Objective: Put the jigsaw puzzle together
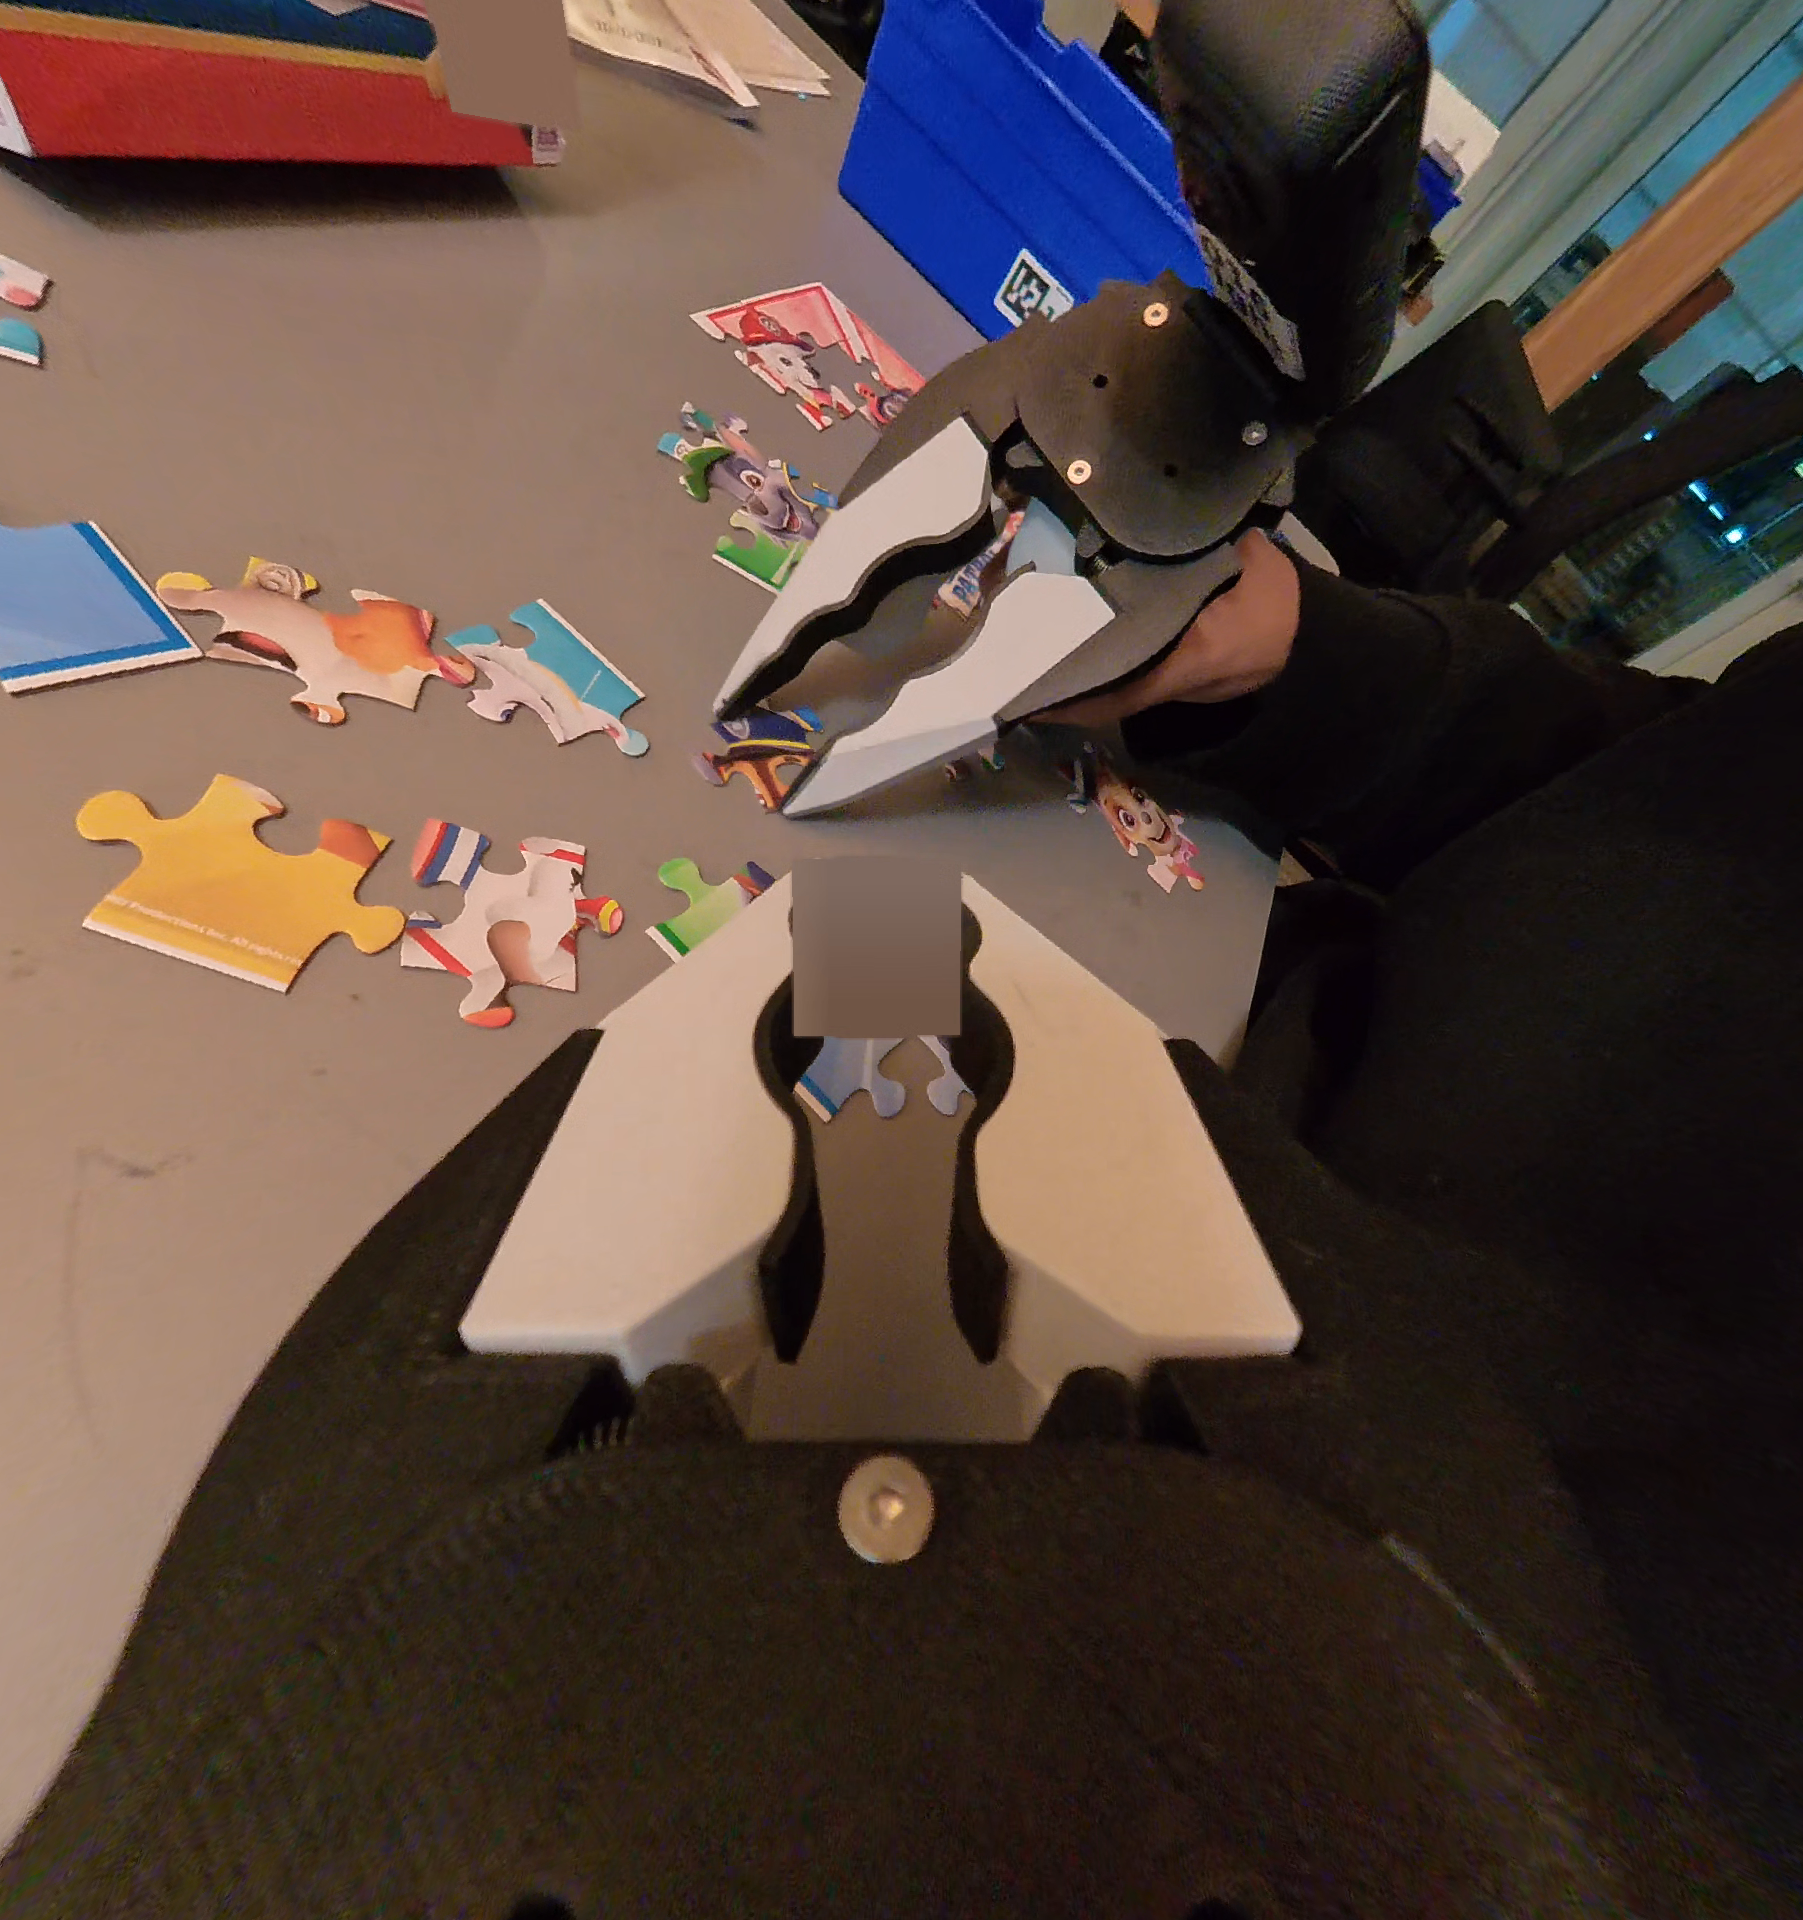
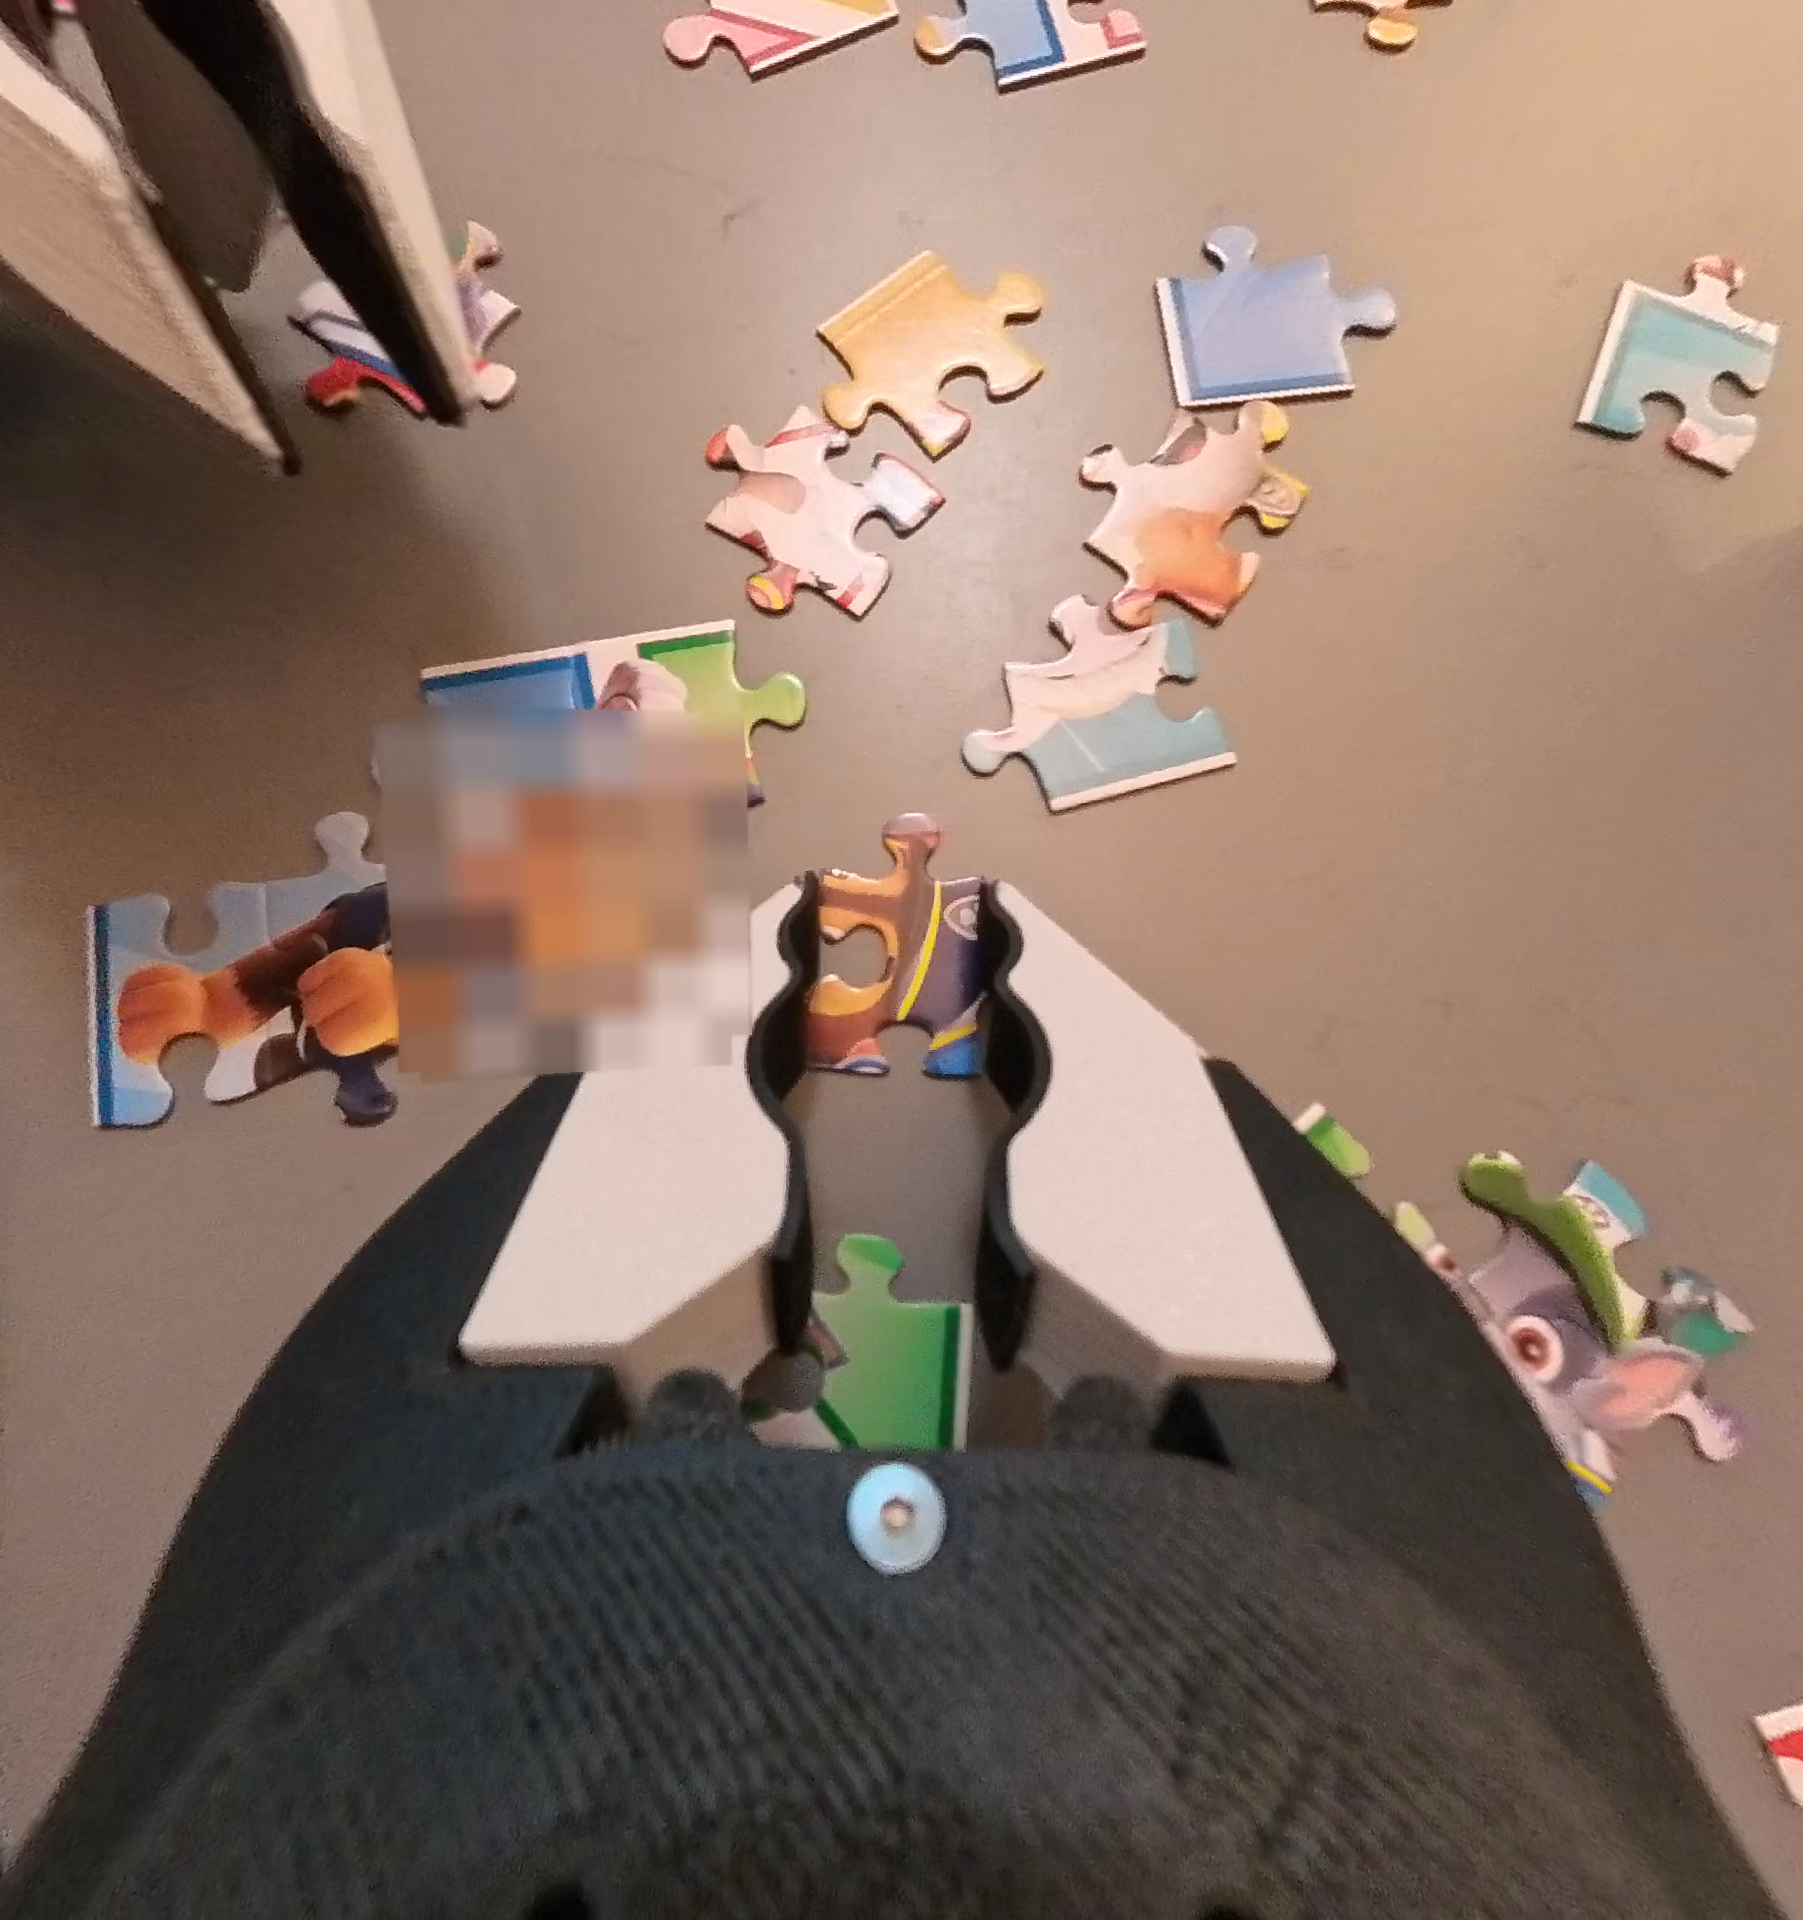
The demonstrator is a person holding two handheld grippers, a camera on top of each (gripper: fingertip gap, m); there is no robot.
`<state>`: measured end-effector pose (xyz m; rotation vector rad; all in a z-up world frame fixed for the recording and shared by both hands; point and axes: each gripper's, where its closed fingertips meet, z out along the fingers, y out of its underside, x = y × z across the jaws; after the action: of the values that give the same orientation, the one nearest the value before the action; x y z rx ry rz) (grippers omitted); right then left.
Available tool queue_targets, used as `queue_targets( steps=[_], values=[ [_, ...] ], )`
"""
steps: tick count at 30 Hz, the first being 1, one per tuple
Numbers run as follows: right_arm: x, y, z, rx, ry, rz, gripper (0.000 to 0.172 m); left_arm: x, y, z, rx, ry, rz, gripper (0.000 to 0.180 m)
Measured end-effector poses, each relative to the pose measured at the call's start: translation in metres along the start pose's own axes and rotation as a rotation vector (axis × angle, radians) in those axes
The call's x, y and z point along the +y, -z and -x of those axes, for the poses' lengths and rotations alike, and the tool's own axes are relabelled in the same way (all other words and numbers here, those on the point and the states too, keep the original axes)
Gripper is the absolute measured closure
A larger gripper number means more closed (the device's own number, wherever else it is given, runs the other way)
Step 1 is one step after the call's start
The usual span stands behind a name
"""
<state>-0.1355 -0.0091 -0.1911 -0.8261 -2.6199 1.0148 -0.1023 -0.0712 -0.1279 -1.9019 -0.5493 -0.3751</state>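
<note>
Grey table (image 2: 1499,935) w/ puzzle pieces scattered about. My right jaws (image 2: 899,894) pinch the orange-and-navy piece (image 2: 892,956) by its side edges: thin, light, stiff card, prob slippery. Left jaws (image 1: 876,904) narrow; tips hidden, can't tell.

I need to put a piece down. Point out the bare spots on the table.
Bare grey table lies near the left gripper, below the yellow piece. Another open stretch sits between the red box and the orange-white piece. Crowded around the right gripper.
</note>
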Motion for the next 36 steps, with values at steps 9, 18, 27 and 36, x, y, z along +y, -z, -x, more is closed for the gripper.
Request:
queue_targets(
  steps=[9,18,27,36],
  values=[
    [-0.001,0.000,0.018,-0.053,0.016,-0.004,0.143,0.006,-0.009,-0.001,-0.018,0.011,0.041,0.162],
    [-0.002,0.003,0.032,-0.139,-0.027,-0.038,0.144,0.026,-0.020,0.007,-0.073,0.007,0.143,0.161],
    [-0.010,-0.004,0.044,-0.157,0.035,-0.043,0.143,0.047,-0.031,0.017,-0.125,0.010,0.246,0.161],
    [-0.011,-0.008,0.044,-0.125,0.154,-0.001,0.141,0.047,-0.031,0.018,-0.116,0.024,0.245,0.163]
  ],
)
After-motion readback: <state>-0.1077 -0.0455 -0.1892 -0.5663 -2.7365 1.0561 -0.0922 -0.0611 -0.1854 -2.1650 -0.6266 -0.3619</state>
